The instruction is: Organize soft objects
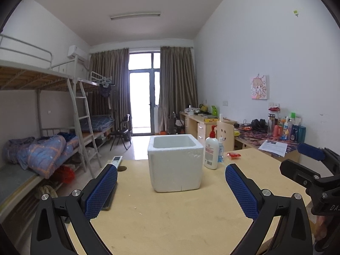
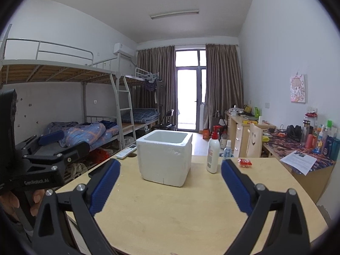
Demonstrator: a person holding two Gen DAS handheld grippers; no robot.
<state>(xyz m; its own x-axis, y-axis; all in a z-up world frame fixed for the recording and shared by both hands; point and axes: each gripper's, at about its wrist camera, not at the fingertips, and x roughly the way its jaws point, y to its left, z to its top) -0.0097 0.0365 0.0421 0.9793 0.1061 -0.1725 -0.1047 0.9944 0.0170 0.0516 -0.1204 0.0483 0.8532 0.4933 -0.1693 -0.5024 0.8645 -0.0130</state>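
Observation:
A white foam box [image 1: 175, 161] [image 2: 164, 158] stands open-topped on the wooden table [image 1: 170, 216] [image 2: 180, 208]; its inside is hidden from me. A small red soft packet [image 1: 233, 155] [image 2: 244, 162] lies on the table to the box's right, past the bottles. My left gripper [image 1: 171, 189] is open, held short of the box with nothing between its blue pads [image 1: 102, 191]. My right gripper [image 2: 170, 184] is open too, also in front of the box. Each gripper shows at the edge of the other's view.
A white lotion pump bottle [image 1: 211, 150] [image 2: 213, 153] and a small blue spray bottle [image 1: 220, 149] [image 2: 227, 149] stand right of the box. A remote control [image 1: 115, 160] [image 2: 127, 151] lies at the table's far left edge beside a cable hole. Bunk beds line the left; cluttered desks line the right wall.

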